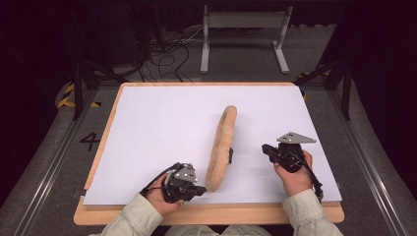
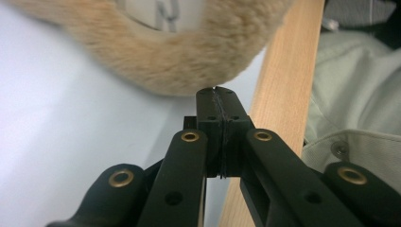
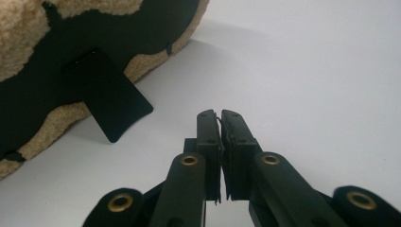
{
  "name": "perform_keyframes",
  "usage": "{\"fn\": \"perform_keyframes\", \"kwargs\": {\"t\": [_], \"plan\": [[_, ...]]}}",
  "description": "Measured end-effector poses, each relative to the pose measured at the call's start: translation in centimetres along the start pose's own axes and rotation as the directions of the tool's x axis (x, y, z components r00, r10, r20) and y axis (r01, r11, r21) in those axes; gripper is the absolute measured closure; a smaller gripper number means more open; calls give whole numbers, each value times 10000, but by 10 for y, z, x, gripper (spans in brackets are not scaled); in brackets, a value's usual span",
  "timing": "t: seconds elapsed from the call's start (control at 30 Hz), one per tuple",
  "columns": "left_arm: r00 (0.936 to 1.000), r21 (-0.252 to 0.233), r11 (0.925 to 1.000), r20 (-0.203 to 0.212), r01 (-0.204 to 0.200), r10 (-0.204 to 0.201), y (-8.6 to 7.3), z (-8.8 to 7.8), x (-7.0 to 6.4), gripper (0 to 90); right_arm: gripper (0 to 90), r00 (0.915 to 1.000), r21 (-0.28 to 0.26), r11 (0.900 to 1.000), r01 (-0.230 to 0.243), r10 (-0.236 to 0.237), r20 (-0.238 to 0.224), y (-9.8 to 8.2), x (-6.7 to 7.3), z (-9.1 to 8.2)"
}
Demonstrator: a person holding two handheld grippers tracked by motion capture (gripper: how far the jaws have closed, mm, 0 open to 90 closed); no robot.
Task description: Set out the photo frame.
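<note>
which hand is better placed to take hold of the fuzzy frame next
Probably left. The left gripper has its shut tips right at the frame rim's near end. The right gripper, also shut, sits apart behind it, near the black stand.

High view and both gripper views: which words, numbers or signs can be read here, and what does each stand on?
"4": a dark numeral on the grey floor, left of the white-topped wooden table.
Yellow-and-black hazard stripes on the floor beyond that numeral: a marking with no wording.
The fluffy beige picture frame standing on the table holds a pale picture, too blurred to read.
</note>
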State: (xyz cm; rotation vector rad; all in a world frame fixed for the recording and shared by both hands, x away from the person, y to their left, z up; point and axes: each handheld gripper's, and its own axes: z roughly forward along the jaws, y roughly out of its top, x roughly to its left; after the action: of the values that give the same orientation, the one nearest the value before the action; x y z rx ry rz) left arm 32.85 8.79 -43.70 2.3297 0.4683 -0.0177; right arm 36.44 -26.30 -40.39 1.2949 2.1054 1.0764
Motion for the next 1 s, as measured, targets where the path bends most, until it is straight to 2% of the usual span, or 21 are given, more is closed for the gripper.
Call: {"fn": "perform_keyframes", "kwargs": {"t": [0.1, 0.17, 0.2, 0.37, 0.5, 0.67, 1.0], "plan": [[9984, -494, 9979, -342, 430, -447, -2, -9, 8, 897, 873, 10000, -22, 10000, -36, 36, 4, 0, -2, -1], [9972, -575, 9965, -391, 610, -633, -2, -9, 10, 897, 873, 10000, -23, 10000, 4, -4, -1, 1, -1, -1], [9975, -572, 9965, -333, 605, -625, -1, -7, 10, 898, 873, 10000, -30, 10000, -1, 1, -1, 1, 0, -1], [9995, -282, 9996, -305, -35, 26, 9, 10, -2, 898, 872, 10000, -11, 10000, 35, -35, -18, 1, 1, 1], [9997, -231, 9997, -228, -31, 25, 12, 16, -3, 898, 869, 10000, -39, 10000, 21, -21, 4, 1, -1, -1], [9999, -324, 9994, 79, 152, -150, 15, 22, -1, 898, 868, 10000, -106, 9999, -74, 75, 45, 2, -3, -4], [9997, -393, 9992, 241, -61, 70, 32, 40, -8, 897, 859, 9999, -204, 9997, -109, 109, 43, 3, -5, -8]]}}
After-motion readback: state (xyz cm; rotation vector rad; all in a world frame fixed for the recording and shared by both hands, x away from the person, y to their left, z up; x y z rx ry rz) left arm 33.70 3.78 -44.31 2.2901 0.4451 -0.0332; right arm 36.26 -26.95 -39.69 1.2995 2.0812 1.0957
